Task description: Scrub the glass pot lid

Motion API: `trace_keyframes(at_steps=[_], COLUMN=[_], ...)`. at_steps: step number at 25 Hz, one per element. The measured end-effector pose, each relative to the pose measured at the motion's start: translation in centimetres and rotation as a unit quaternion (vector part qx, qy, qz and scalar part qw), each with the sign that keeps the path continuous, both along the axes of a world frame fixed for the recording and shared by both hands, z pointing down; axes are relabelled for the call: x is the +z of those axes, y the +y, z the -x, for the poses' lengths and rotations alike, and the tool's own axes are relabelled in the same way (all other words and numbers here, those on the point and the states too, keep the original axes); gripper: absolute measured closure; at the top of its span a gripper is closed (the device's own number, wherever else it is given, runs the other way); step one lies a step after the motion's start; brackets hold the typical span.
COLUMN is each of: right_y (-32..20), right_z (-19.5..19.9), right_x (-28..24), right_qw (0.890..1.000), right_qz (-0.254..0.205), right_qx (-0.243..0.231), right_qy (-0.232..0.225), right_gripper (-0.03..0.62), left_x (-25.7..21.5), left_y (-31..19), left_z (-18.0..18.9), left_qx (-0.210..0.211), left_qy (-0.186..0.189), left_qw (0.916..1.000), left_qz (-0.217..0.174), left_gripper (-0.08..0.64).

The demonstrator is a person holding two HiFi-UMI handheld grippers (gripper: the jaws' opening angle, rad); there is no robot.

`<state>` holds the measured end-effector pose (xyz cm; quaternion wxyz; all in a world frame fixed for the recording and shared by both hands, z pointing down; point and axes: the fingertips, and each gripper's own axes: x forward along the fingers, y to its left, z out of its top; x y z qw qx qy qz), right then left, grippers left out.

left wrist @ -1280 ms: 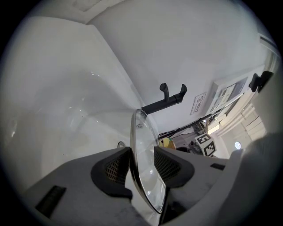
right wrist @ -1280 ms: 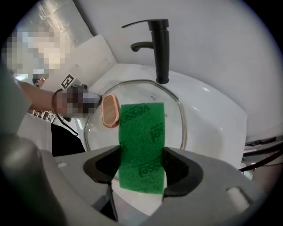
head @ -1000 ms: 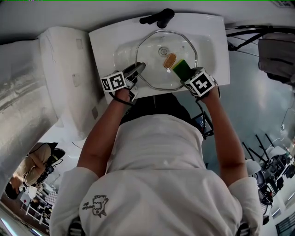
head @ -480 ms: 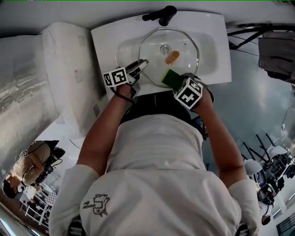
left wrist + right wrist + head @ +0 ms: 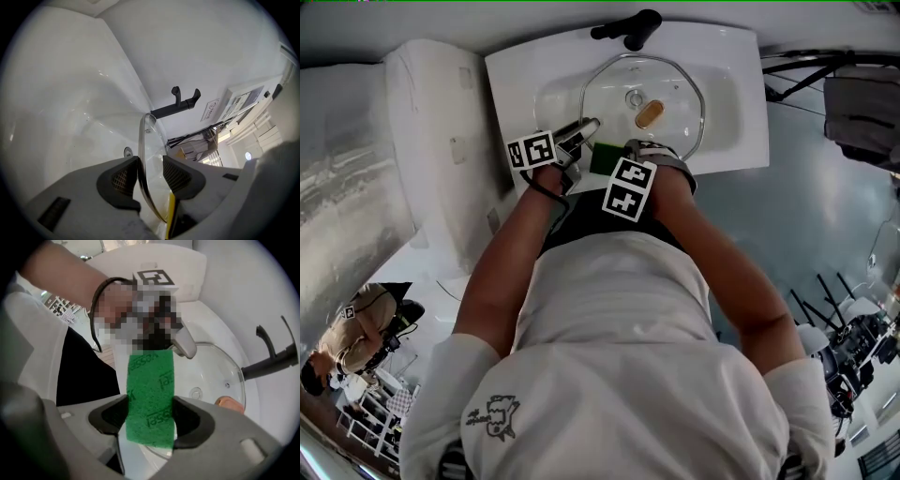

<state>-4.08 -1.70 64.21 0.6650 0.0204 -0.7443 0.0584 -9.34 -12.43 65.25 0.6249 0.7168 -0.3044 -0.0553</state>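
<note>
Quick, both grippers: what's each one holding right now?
Left gripper: closed on the glass pot lid rim.
Right gripper: closed on the green sponge.

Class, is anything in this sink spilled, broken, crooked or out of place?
Nothing stands out. The glass lid lies in the sink, its rim clamped by the left gripper; the right gripper holds a green sponge at the lid's near edge. No spill or crack shows.

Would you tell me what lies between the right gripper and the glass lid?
A green sponge, clamped by the right gripper, as the right gripper view shows.
</note>
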Motion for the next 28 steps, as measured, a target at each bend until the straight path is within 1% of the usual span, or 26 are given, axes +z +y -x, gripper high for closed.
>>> trace_keyframes(at_steps=[2,5,12,16,17,19,21,23,25,28], right_y=[0.8,2.1,3.9,4.0,3.7,2.3,0.0,-2.3,-4.0,-5.4], right_z=[-1.3,-3.5,-8.6,-10.0,-9.9,-8.8,-6.5,-3.7,-1.4,0.1], right_x=[0.2,0.6,1.0,0.5,0.0,-1.3,-2.3,-2.5,-2.2,-1.4], right_qw=[1.000,1.000,0.995,0.989,0.988,0.988,0.988,0.988,0.989,0.990], right_qz=[-0.002,0.009,0.064,0.099,0.102,0.093,0.075,0.061,0.051,0.043], right_qx=[-0.008,0.003,0.067,0.104,0.110,0.125,0.135,0.136,0.133,0.133], right_qy=[0.010,0.023,0.034,0.032,0.027,0.009,-0.015,-0.033,-0.039,-0.031], right_gripper=[0.304,0.304,0.304,0.302,0.301,0.301,0.301,0.299,0.299,0.299], left_x=[0.0,0.1,0.2,0.1,0.1,0.0,0.0,0.0,0.1,0.1], left_y=[0.1,0.1,0.2,0.2,0.2,0.2,0.2,0.2,0.2,0.1], left_z=[-0.1,-0.2,-0.3,-0.1,-0.2,-0.4,-0.3,-0.2,-0.2,-0.3], left_qx=[0.004,0.012,0.021,0.021,0.021,0.022,0.023,0.023,0.023,0.023], left_qy=[-0.001,0.002,0.012,0.017,0.019,0.022,0.023,0.024,0.025,0.027], left_qw=[1.0000,0.9999,0.9996,0.9995,0.9995,0.9994,0.9993,0.9993,0.9992,0.9992], left_qz=[0.001,0.005,0.012,0.015,0.016,0.018,0.017,0.017,0.019,0.019], left_gripper=[0.402,0.402,0.405,0.407,0.407,0.408,0.408,0.408,0.408,0.410])
